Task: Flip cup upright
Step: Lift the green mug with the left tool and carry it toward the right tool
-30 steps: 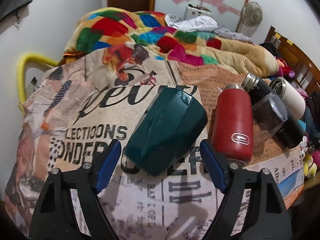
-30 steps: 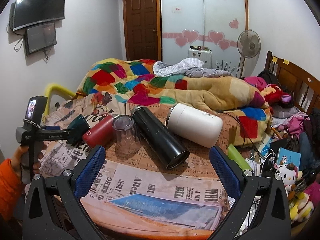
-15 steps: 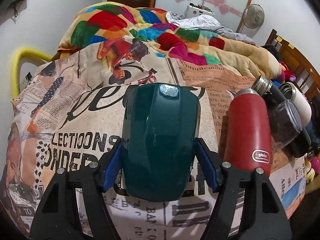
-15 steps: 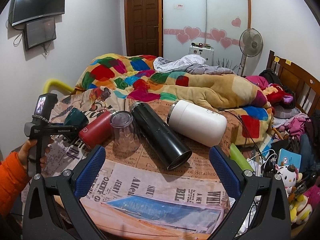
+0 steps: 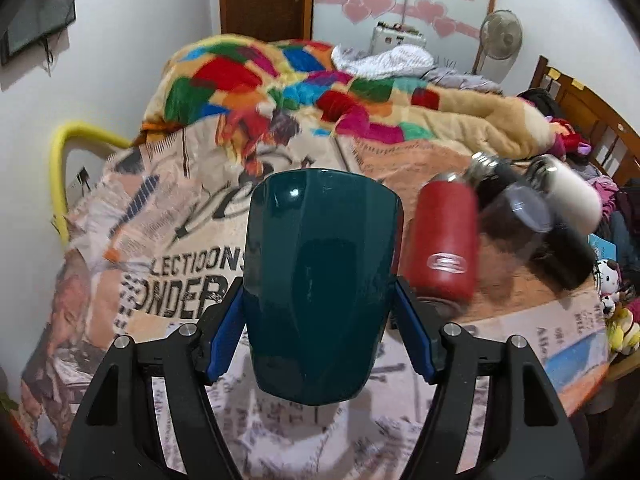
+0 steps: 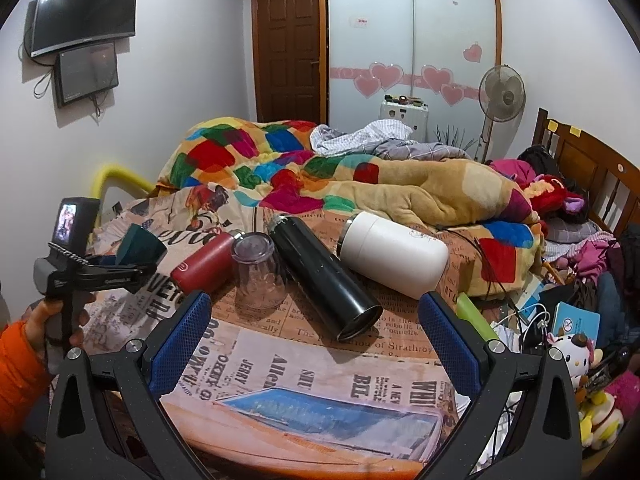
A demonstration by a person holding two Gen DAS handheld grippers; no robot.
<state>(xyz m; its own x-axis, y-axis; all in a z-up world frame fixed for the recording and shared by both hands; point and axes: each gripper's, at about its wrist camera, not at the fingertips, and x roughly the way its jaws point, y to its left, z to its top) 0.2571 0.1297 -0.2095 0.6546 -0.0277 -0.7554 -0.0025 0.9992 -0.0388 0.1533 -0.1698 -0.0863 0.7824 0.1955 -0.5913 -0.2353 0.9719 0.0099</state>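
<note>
1. Where the left gripper (image 5: pixel 318 330) meets the dark green cup (image 5: pixel 320 276), its blue pads (image 5: pixel 224 340) press both sides of the cup, which is held above the near left part of the table; in the right wrist view the cup (image 6: pixel 140 245) is tilted, with its wider end higher and toward the far side.
2. The right gripper (image 6: pixel 316 340) has its fingers spread wide and holds nothing, over the near edge of the table.
3. Readable print on the newspaper-pattern tablecloth (image 6: pixel 304 364) includes "JERRY", "BILL", "A NEW" and "of Strathroy"; in the left wrist view the cloth (image 5: pixel 172 280) shows "LECTIOONS" and "ONDER".
4. A red bottle (image 5: pixel 442 240) lies on its side right of the cup; its oval logo is too blurred to read.
5. Beside it stand an upside-down clear glass (image 6: pixel 258 272), then a black flask (image 6: pixel 324 276) and a white flask (image 6: pixel 394 254), both lying down.
6. Beyond the table is a bed with a patchwork blanket (image 6: pixel 248 160), a wooden door (image 6: pixel 286 52), a wardrobe with pink hearts (image 6: pixel 412 32), a fan (image 6: pixel 502 92) and two wall screens (image 6: pixel 82 40).
</note>
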